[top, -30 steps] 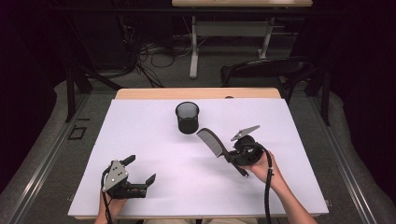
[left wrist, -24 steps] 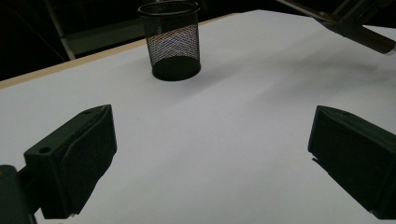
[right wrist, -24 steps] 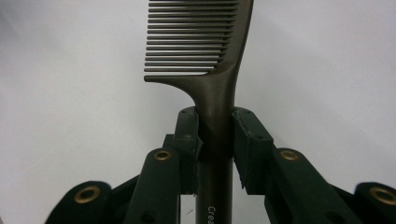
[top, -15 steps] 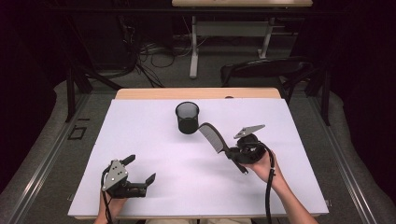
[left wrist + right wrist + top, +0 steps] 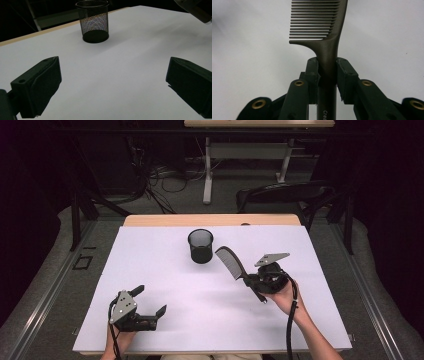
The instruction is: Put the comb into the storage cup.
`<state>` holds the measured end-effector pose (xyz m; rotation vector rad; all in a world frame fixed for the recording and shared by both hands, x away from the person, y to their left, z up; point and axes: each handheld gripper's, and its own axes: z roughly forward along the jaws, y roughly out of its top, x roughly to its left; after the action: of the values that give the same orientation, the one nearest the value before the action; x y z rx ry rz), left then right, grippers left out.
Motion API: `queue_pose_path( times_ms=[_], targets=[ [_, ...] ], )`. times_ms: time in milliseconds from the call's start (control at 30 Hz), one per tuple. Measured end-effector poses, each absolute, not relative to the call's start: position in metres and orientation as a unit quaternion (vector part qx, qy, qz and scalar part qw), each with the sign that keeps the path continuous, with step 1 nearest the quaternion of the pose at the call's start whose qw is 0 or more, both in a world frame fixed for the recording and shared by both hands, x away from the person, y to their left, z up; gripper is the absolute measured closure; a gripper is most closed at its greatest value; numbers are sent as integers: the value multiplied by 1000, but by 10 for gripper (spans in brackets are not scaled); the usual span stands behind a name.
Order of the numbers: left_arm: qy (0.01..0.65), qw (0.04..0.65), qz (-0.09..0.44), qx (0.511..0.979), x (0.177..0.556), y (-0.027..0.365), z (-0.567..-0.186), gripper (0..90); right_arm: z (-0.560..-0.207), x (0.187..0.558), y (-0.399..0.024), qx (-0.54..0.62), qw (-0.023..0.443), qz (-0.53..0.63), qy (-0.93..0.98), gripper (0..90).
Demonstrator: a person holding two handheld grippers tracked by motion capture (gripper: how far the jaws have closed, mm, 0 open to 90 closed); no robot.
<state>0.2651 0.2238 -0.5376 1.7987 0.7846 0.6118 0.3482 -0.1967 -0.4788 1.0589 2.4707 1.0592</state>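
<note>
Two grippers are working over a white sheet (image 5: 165, 270) that is covering most of a wooden table (image 5: 210, 220); a strip of bare wood is showing along the far edge. In the high view, the left gripper (image 5: 150, 301) is resting low near the front left of the sheet, its jaws spread apart with nothing between them. The right gripper (image 5: 248, 281) is hanging right of centre, pinching a dark comb (image 5: 231, 261) by its handle; the toothed end is pointing up and away toward a black mesh cup (image 5: 200, 246), which is standing upright near the middle of the far half, just beside the comb's tip but apart from it. Around the table the room is lying dark: grey floor, tangled cables, a white desk frame (image 5: 240, 155) and a dark chair (image 5: 285, 195) behind the far edge.

Looking along the left gripper's view, its two jaws are standing wide at the lower corners over bare white sheet (image 5: 125, 62), and the cup (image 5: 94, 21) is standing beyond them, the wooden edge and darkness running behind it.

Looking along the right gripper's view, the jaws are pressing on either side of the comb (image 5: 322, 32) at its neck, with the teeth facing left and the handle running down between the jaws. The white sheet (image 5: 387, 37) is blurring behind it.
</note>
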Motion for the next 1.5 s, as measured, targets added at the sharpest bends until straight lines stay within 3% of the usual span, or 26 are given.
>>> queue_pose_path(
  times_ms=[1500],
  targets=[
    [325,516,257,750,265,224,-537,3,-471,353,-194,354,180,434,809,730]
  ],
)
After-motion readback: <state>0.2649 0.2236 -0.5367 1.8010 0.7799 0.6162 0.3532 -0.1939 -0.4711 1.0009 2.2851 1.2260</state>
